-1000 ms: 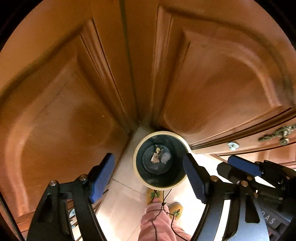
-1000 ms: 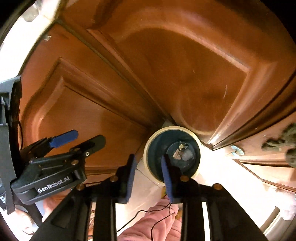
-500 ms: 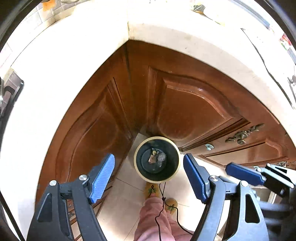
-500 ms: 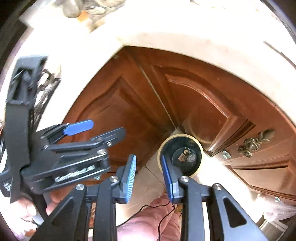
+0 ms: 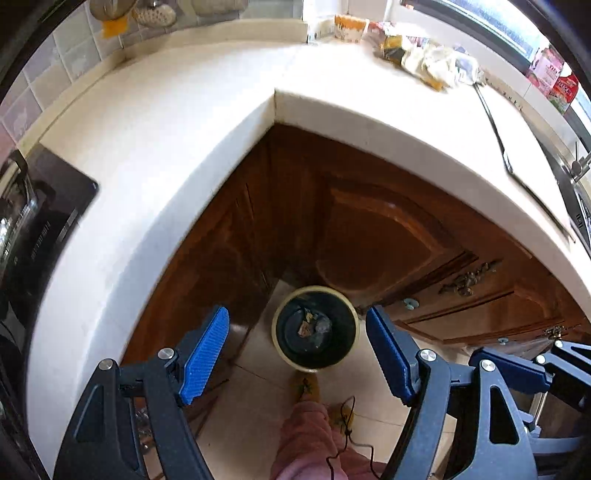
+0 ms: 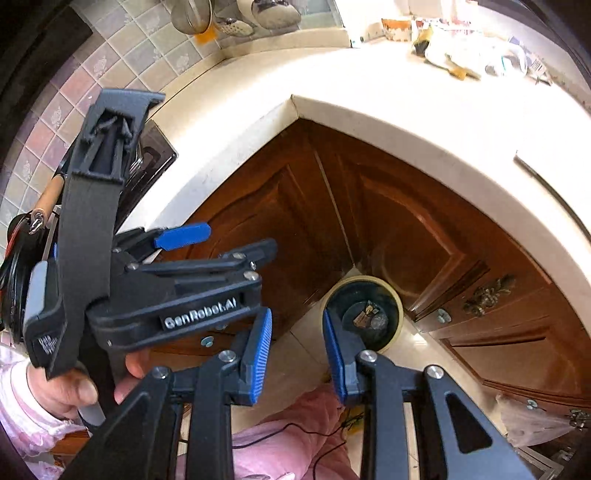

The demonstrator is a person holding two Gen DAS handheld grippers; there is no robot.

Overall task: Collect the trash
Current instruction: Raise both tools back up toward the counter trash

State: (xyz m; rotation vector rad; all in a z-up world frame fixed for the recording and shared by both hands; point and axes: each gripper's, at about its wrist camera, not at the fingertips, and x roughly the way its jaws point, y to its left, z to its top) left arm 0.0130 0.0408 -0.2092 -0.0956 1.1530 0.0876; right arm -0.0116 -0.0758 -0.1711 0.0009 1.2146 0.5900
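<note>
A round dark bin with a cream rim stands on the floor in the corner under the counter. A few scraps of trash lie at its bottom. My left gripper hangs high above the bin, open wide, with nothing between its blue pads. My right gripper is beside it, its jaws a narrow gap apart and empty. A hand holds the left gripper at the left of the right wrist view. Wrappers and crumpled plastic lie at the back of the counter.
A white L-shaped counter wraps around brown cabinet doors. A black stove sits at the left and a sink edge at the right. A pink trouser leg and slippers are below. Strainers hang on the tiled wall.
Both grippers have risen from in front of the cabinet doors to above counter height. The bin looks smaller and the counter top has come into view. Neither gripper's jaws have moved.
</note>
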